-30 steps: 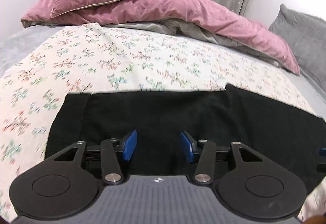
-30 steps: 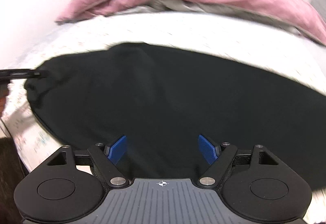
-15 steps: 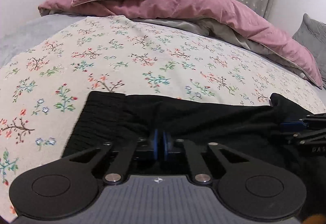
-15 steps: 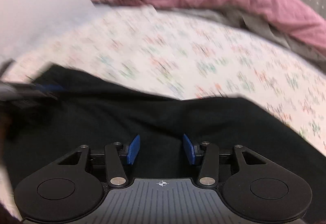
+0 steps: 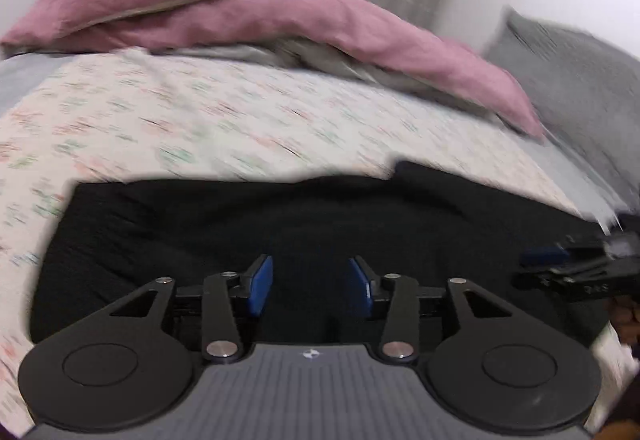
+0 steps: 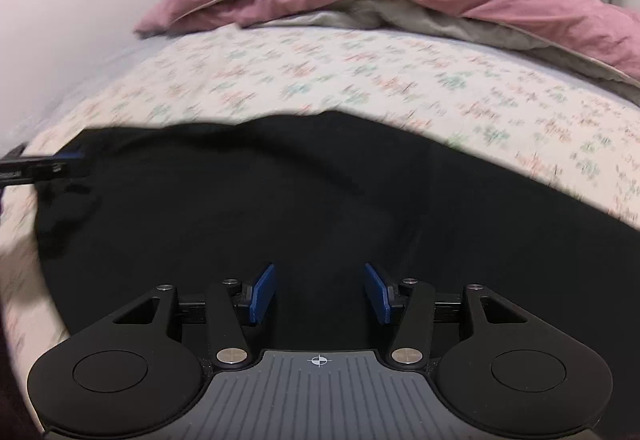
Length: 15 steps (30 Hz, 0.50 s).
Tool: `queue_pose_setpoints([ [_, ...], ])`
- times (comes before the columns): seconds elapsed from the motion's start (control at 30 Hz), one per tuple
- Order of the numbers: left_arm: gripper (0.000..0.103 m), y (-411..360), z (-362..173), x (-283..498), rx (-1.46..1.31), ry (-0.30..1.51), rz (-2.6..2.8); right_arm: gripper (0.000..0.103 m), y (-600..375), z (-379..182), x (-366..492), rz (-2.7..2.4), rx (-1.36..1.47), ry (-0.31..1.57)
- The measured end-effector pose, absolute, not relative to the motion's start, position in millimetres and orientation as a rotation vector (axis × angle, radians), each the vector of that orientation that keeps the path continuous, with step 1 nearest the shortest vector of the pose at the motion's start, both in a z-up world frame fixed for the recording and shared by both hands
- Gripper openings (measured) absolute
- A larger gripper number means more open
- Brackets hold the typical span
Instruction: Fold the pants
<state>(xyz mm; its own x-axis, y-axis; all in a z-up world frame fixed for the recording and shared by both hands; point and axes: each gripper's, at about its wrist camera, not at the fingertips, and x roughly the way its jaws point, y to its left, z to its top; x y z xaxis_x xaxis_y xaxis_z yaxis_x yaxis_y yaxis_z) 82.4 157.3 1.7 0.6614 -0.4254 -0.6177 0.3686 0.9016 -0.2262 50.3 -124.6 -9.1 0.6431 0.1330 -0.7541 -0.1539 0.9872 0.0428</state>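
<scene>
Black pants [image 5: 280,224] lie spread across the floral bedspread, seen also in the right wrist view [image 6: 280,208]. My left gripper [image 5: 310,286] is open, its blue pads apart just above the black cloth, holding nothing. My right gripper [image 6: 320,294] is open over the pants too, empty. The right gripper also shows at the right edge of the left wrist view [image 5: 576,272], and the left gripper shows at the left edge of the right wrist view [image 6: 40,166], at the pants' corner.
A floral bedspread [image 5: 200,120] covers the bed. A pink duvet and pillow [image 5: 208,0] are piled at the far side, with a grey cushion [image 5: 572,80] at the right. A white wall [image 6: 60,20] runs along the left.
My left gripper was shut on the pants half a second ago and has opened and lifted back. My right gripper has opened wider. Both views shifted and are blurred by motion.
</scene>
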Motion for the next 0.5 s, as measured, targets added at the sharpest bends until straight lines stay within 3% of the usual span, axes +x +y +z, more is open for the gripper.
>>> queue_pose_setpoints([
  [0.37, 0.069, 127.3, -12.7, 23.4, 0.112, 0.874, -0.449, 0.053, -161.6, -21.3, -65.5, 0.044, -0.096, 0.873],
  [0.5, 0.083, 114.6, 2.5, 8.6, 0.077, 0.84, -0.442, 0.06, -204.0, -8.5, -96.7, -0.065, 0.027, 0.843],
])
